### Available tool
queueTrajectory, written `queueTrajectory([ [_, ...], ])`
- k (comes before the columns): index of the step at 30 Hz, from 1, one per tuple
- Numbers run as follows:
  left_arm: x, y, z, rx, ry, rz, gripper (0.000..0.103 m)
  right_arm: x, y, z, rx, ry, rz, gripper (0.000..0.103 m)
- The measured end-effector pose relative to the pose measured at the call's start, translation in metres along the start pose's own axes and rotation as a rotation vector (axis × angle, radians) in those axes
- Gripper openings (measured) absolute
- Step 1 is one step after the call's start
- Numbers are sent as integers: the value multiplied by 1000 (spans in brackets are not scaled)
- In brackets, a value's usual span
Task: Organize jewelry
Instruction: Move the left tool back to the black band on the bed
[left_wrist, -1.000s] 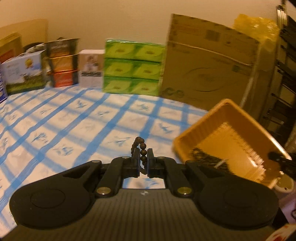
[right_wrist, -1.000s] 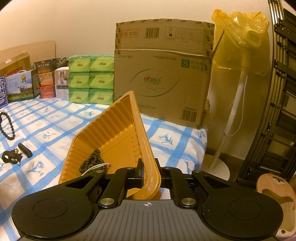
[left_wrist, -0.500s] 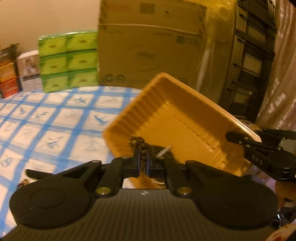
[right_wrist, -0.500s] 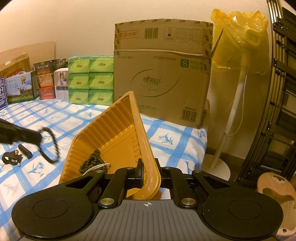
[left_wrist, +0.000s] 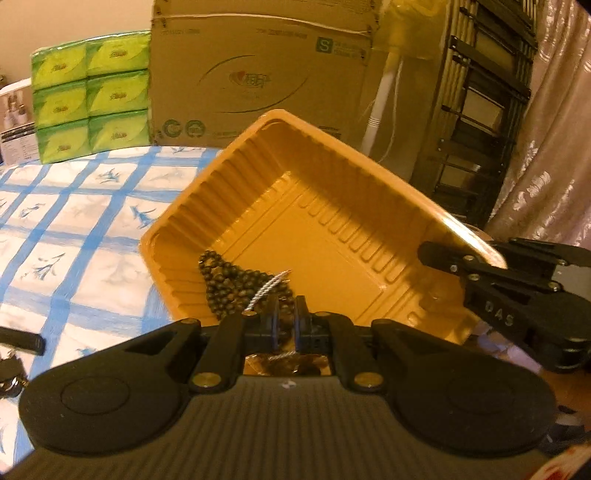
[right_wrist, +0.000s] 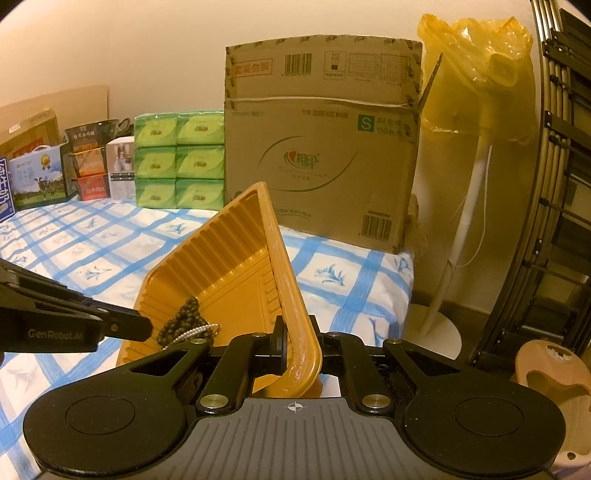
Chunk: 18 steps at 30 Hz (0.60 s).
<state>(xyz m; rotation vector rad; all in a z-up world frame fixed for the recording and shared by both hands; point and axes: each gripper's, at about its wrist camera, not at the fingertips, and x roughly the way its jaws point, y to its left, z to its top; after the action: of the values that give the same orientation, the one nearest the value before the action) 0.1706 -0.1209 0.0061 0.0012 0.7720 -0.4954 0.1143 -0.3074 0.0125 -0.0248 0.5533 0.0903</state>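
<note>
A tilted orange plastic tray (left_wrist: 332, 236) is raised at one side over the blue-checked cloth. My right gripper (right_wrist: 297, 332) is shut on its rim (right_wrist: 291, 295) and shows at the tray's right corner (left_wrist: 443, 254) in the left wrist view. A pile of dark beads (left_wrist: 225, 284) and a silver chain (left_wrist: 267, 290) lie in the tray's low corner. My left gripper (left_wrist: 286, 321) hangs over that corner, shut on a dark bead bracelet (left_wrist: 286, 312) that blends into the pile. Its finger (right_wrist: 125, 326) reaches in from the left.
A big cardboard box (right_wrist: 321, 162), green tissue packs (right_wrist: 177, 162) and small boxes (right_wrist: 88, 166) line the wall. A fan stand (right_wrist: 469, 221) under a yellow bag and a black rack (left_wrist: 476, 110) stand to the right. A small black item (left_wrist: 18, 341) lies on the cloth.
My left gripper has swung right and down with the bracelet, from above the cloth to over the tray's low corner. The right gripper and the tray have stayed put.
</note>
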Motion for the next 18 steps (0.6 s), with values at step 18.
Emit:
queueTrajectory([
  [18,-90,136,-81,-216,-80,507,20,0,-1,0,-6,2,-3,8],
])
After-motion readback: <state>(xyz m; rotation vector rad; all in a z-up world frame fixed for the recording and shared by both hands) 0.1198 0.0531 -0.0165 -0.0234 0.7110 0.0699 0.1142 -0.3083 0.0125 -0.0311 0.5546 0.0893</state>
